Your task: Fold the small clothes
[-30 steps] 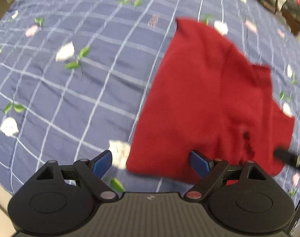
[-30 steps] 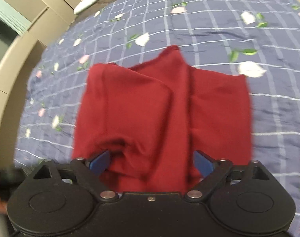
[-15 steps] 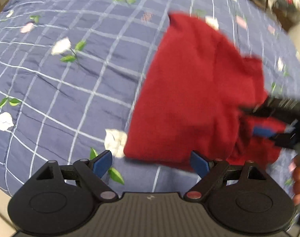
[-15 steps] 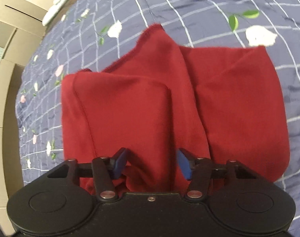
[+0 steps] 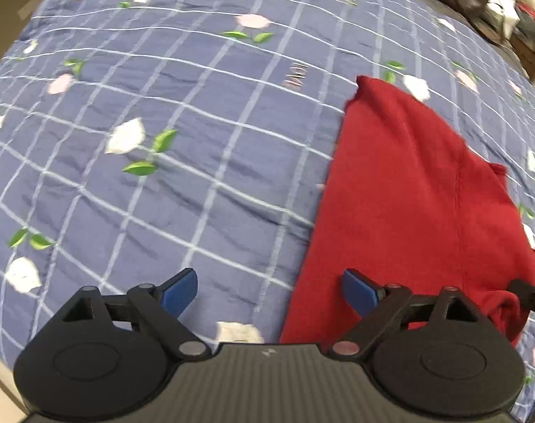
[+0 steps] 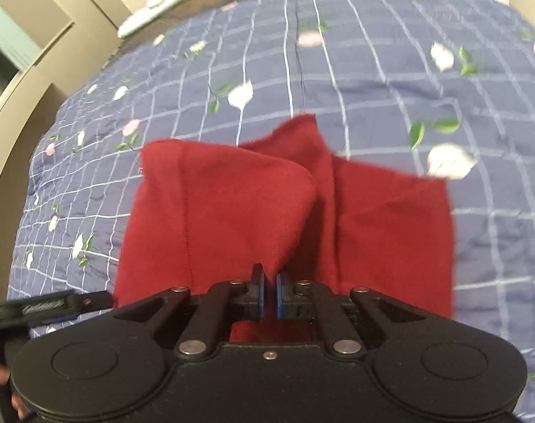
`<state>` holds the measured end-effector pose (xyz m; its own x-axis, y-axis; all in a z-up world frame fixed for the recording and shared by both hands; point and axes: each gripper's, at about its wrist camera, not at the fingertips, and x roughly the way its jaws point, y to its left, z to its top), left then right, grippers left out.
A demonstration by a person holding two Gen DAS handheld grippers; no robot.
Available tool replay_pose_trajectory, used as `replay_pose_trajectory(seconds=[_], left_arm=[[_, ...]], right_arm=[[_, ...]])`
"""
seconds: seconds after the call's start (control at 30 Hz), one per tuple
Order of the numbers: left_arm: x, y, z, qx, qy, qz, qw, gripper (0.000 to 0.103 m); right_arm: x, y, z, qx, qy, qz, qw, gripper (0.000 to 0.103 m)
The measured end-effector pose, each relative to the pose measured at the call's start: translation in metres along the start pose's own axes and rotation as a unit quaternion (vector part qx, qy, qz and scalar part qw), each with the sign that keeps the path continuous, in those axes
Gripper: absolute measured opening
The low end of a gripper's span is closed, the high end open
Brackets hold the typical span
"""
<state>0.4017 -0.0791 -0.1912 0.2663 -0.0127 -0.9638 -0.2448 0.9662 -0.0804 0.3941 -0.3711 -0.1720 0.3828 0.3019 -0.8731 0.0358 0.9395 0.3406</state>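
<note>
The soft, light garment [image 6: 232,204] should drape limply, so its edges are the hold: right gripper [image 6: 268,294] clamps a fold, left gripper [image 5: 269,290] gapes empty beside its near edge.

The red garment [image 6: 232,211] is a matt, soft knit cloth with a fine fuzzy nap. The bedspread [image 5: 196,183] under it is smooth woven cloth, lightly quilted, perhaps with a faint sheen. Both the left gripper [image 5: 267,290] and right gripper [image 6: 269,296] are matt black plastic with blue pads [image 5: 181,290].
</note>
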Motion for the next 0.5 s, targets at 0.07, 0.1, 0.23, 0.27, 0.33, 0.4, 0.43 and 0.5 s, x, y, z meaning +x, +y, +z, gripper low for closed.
replay_pose_trajectory(seconds=[0.07, 0.1, 0.23, 0.27, 0.33, 0.4, 0.43, 0.5], left_arm=[[-0.003, -0.011, -0.003, 0.01, 0.001, -0.018, 0.9998, 0.092], [-0.005, -0.016, -0.005, 0.015, 0.001, -0.027, 0.9995, 0.092], [-0.005, -0.039, -0.014, 0.037, 0.014, -0.051, 0.9979, 0.093], [-0.003, -0.044, -0.016, 0.045, 0.02, -0.051, 0.9975, 0.093], [0.003, -0.052, -0.021, 0.057, 0.032, -0.044, 0.9969, 0.093], [0.007, -0.058, -0.023, 0.06, 0.041, -0.039, 0.9966, 0.093], [0.007, -0.06, -0.023, 0.059, 0.044, -0.041, 0.9964, 0.093], [0.008, -0.061, -0.023, 0.064, 0.046, -0.041, 0.9961, 0.093]], right_arm=[[-0.014, -0.008, 0.0, 0.002, -0.007, -0.001, 1.0, 0.005], [-0.022, -0.013, 0.0, 0.006, -0.013, -0.003, 1.0, 0.005], [-0.045, -0.044, -0.004, 0.032, -0.018, -0.013, 0.999, 0.005], [-0.045, -0.052, -0.005, 0.037, -0.012, -0.018, 0.999, 0.006], [-0.039, -0.064, -0.008, 0.047, 0.002, -0.03, 0.998, 0.006], [-0.029, -0.07, -0.01, 0.043, 0.012, -0.041, 0.998, 0.006], [-0.025, -0.07, -0.012, 0.037, 0.016, -0.047, 0.998, 0.006], [-0.02, -0.072, -0.013, 0.035, 0.022, -0.053, 0.998, 0.006]])
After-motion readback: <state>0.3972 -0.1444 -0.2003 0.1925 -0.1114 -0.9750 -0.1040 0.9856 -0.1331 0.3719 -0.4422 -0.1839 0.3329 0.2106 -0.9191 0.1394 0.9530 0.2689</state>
